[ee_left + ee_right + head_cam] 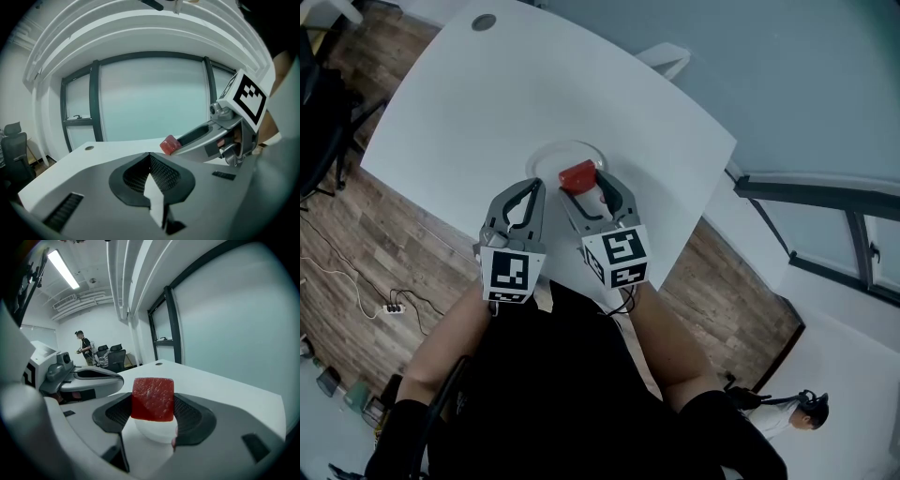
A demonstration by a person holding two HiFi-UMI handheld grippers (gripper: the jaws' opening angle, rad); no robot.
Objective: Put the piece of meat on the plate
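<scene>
Piece of meat (152, 398) held over the plate (546, 156)
We see the right claw (586, 192) pinching it by 2 flat sides; soft, light and slick, we judge. Left claw (149, 161) closed, empty.

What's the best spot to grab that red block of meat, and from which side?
Probably best: take the piece of meat across its two flat, parallel side faces, about mid-height, coming in from the person's side and angled slightly downward. The right gripper holds it that way, a pad flat on each side, above the plate.
</scene>
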